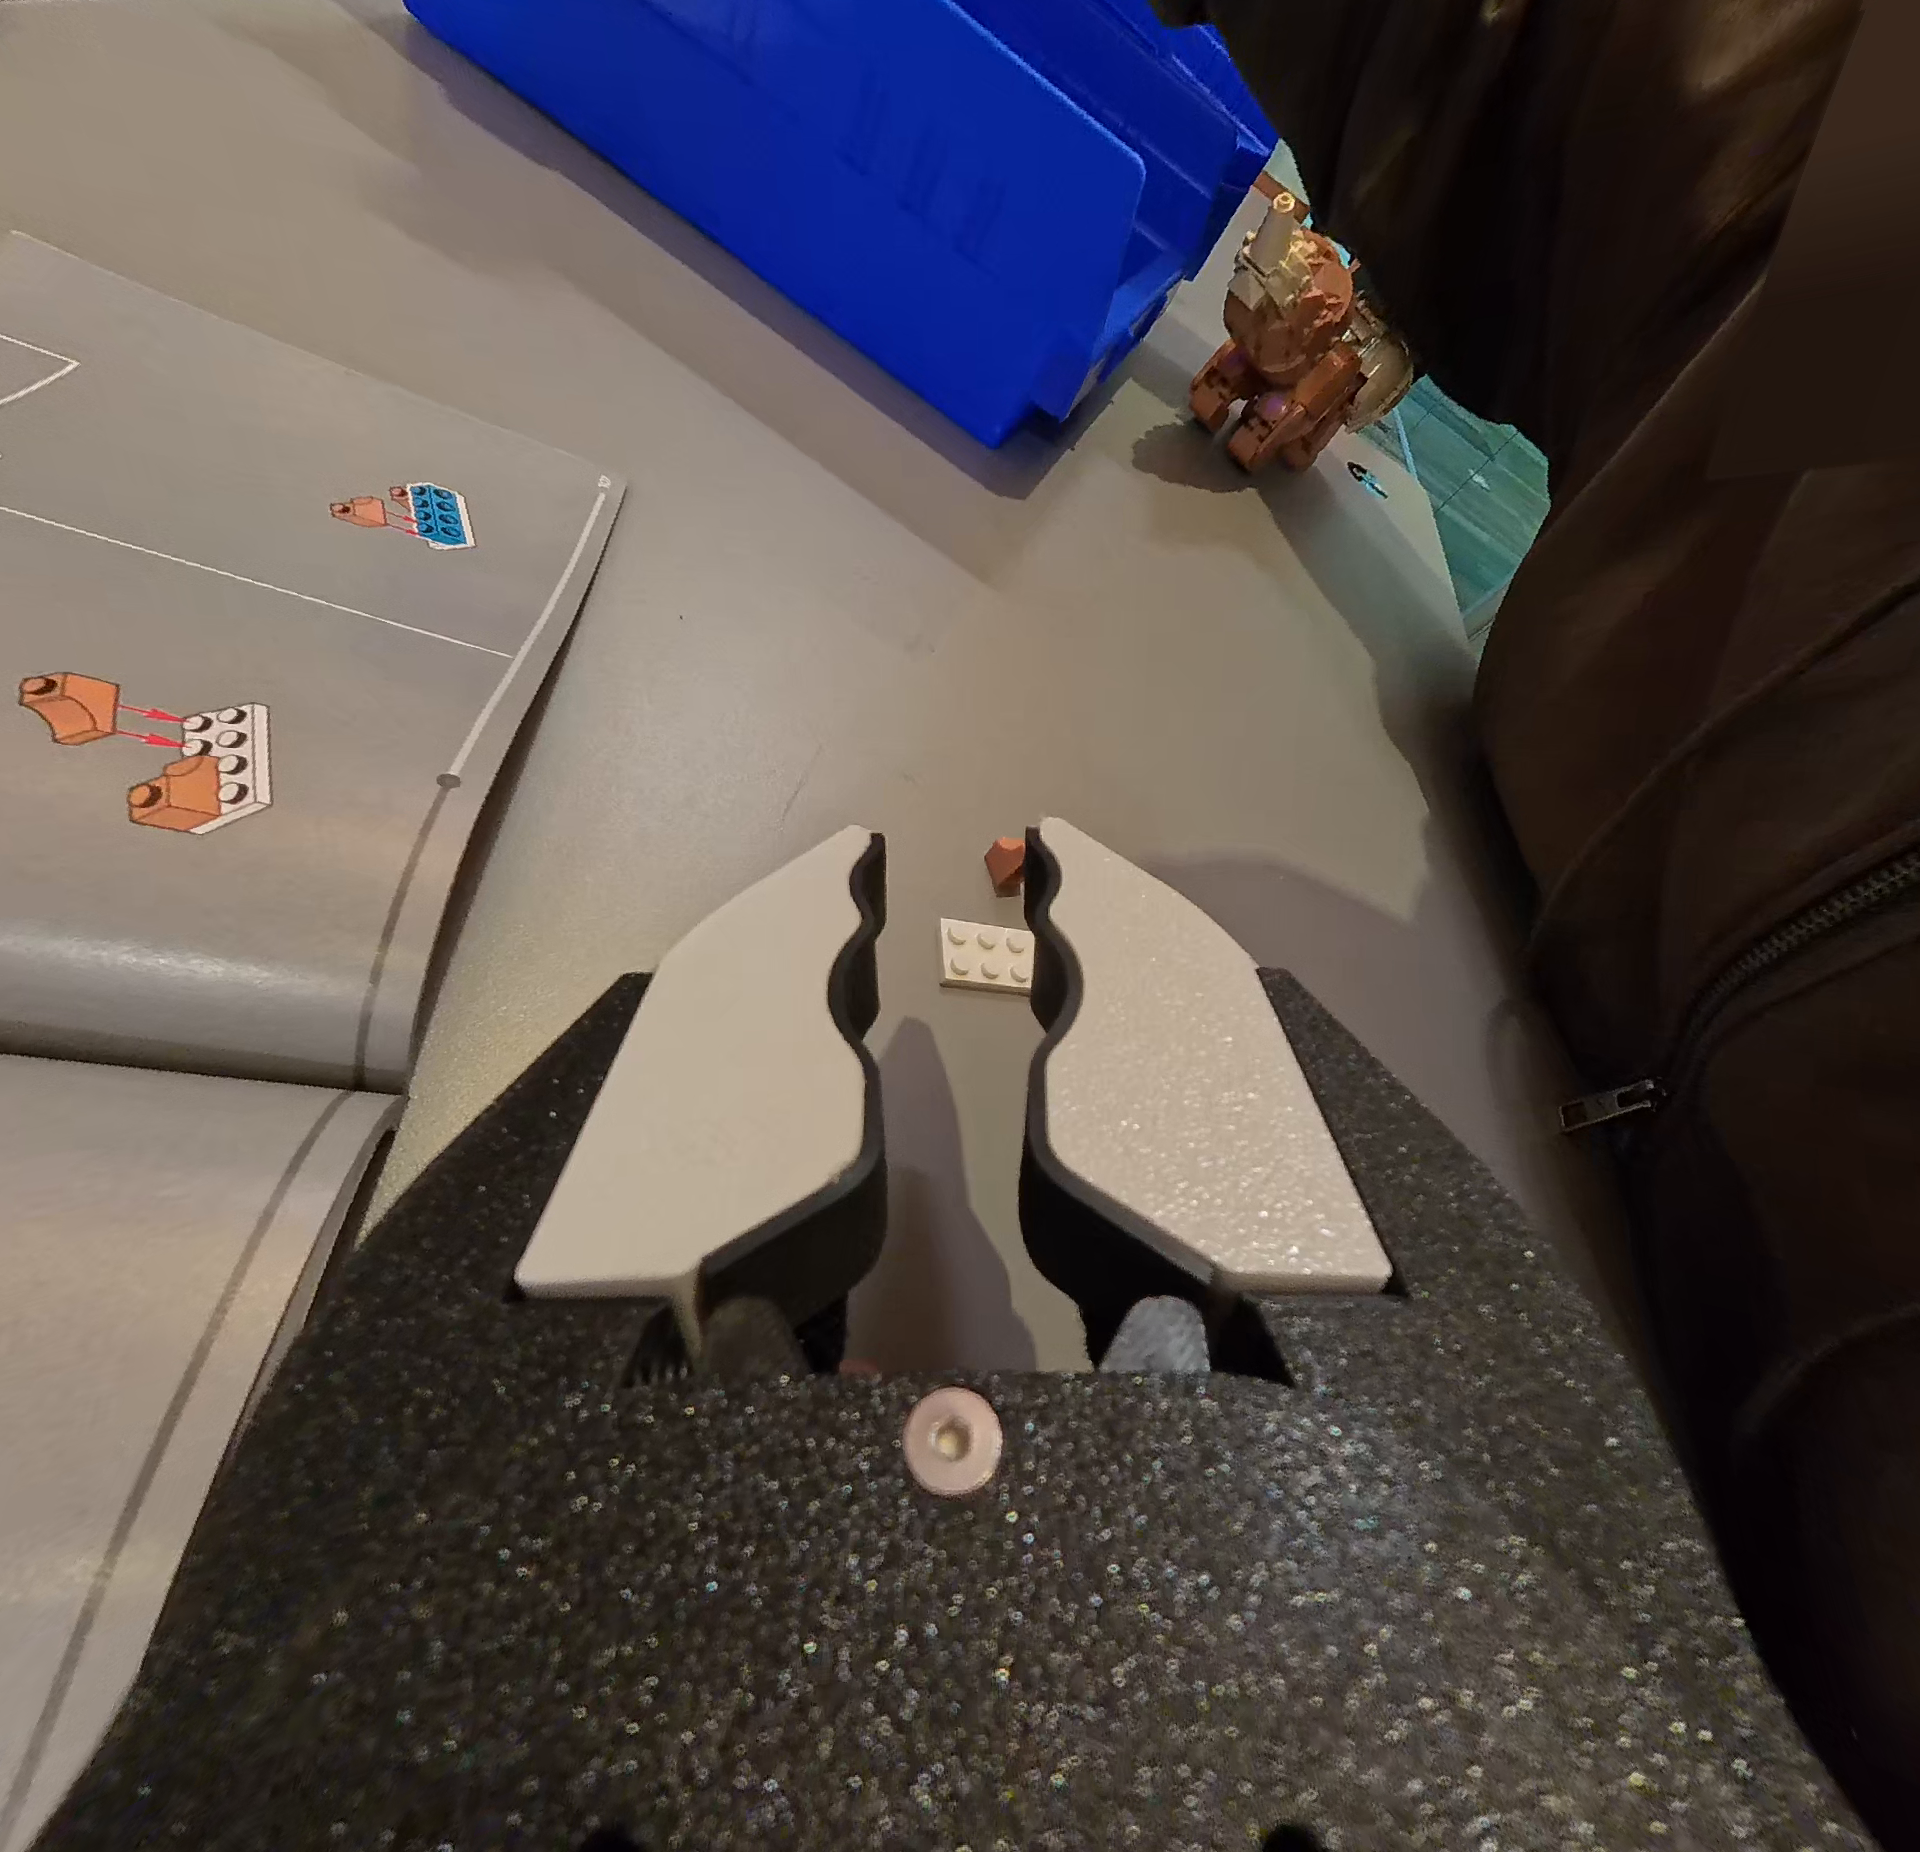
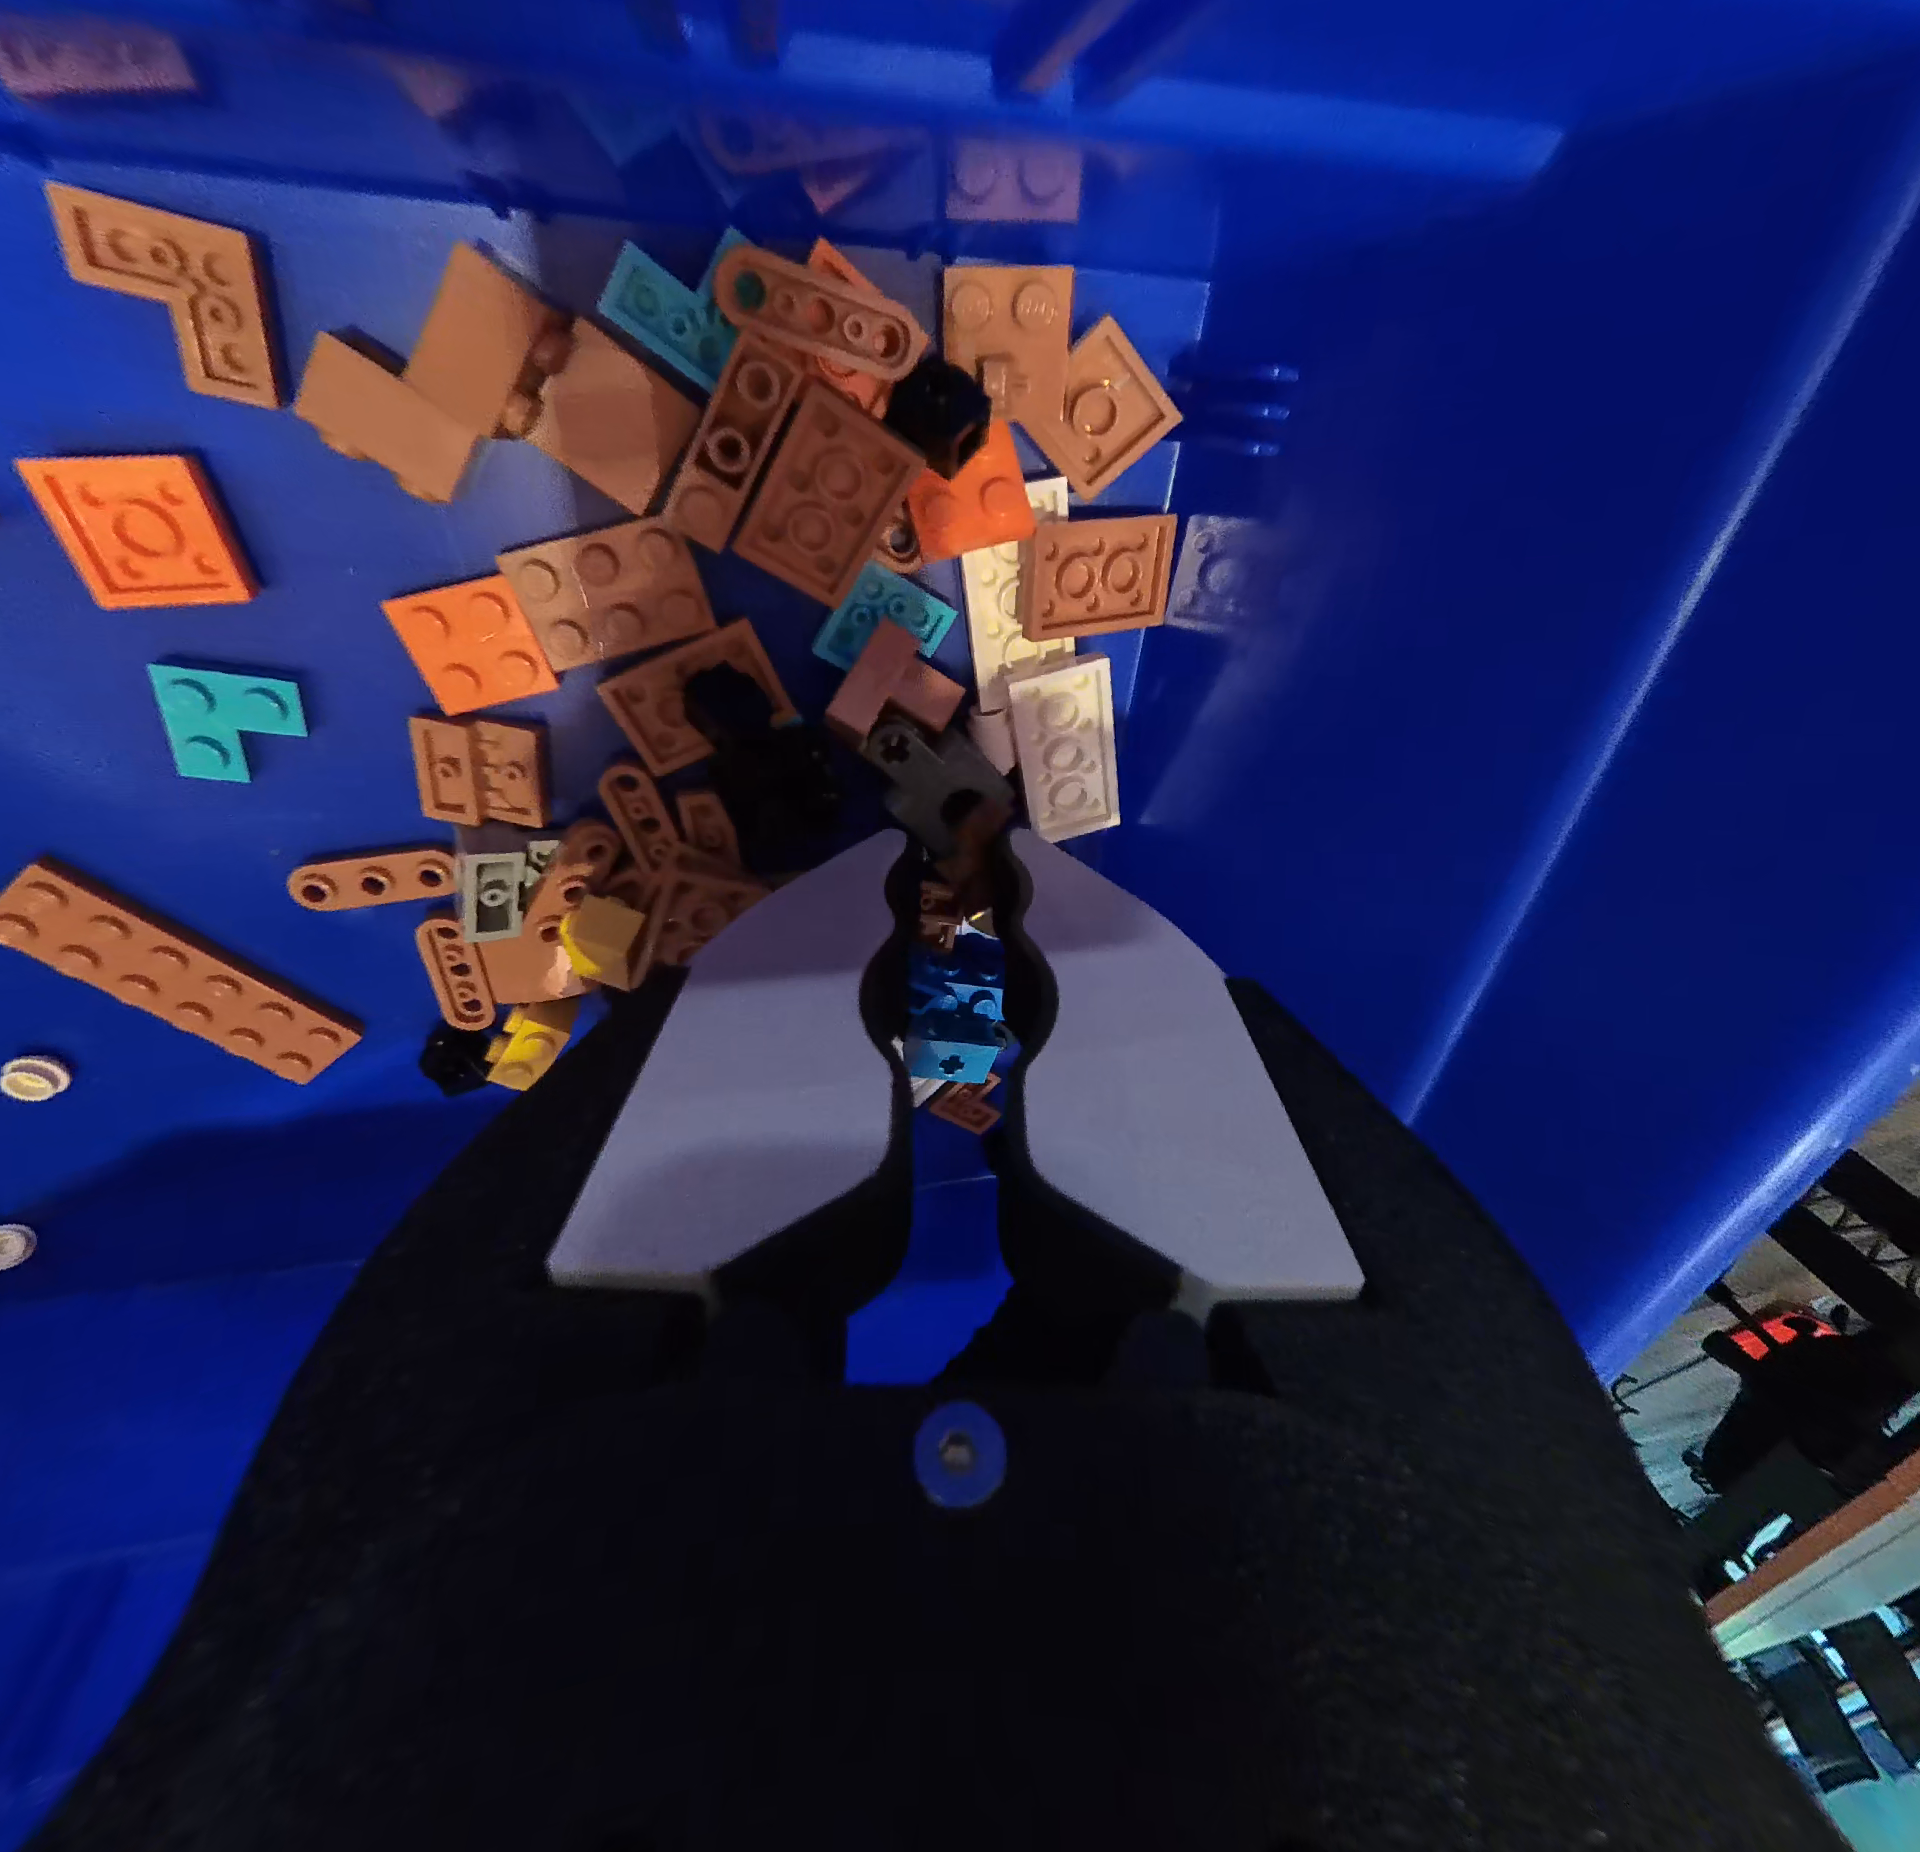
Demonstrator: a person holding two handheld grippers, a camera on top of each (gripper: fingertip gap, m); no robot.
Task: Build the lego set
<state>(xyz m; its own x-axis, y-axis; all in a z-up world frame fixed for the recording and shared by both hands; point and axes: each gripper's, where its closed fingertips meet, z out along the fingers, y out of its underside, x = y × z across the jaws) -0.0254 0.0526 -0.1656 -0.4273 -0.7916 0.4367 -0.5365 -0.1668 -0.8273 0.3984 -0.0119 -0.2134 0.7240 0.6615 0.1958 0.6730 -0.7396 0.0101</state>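
In the left wrist view my left gripper (image 1: 956, 846) is open and empty, low over the grey table (image 1: 779, 659). A white 2x3 plate (image 1: 985, 952) lies on the table between its fingers. A small brown piece (image 1: 1005, 860) lies just ahead, beside the right fingertip. In the right wrist view my right gripper (image 2: 954, 852) is down inside the blue bin (image 2: 1455, 555), over a pile of loose pieces (image 2: 727, 514). Its jaws stand narrowly apart with a small dark brown piece (image 2: 968, 844) between the tips. Whether they grip it is unclear.
An open instruction booklet (image 1: 260, 659) lies on the table at left. The blue bin (image 1: 831, 140) stands at the back. A brown, partly built model (image 1: 1294, 337) stands to the bin's right. A person's dark jacket (image 1: 1714, 763) fills the right side. Across from one pair of fingers to the other is roughly 45 centimetres.
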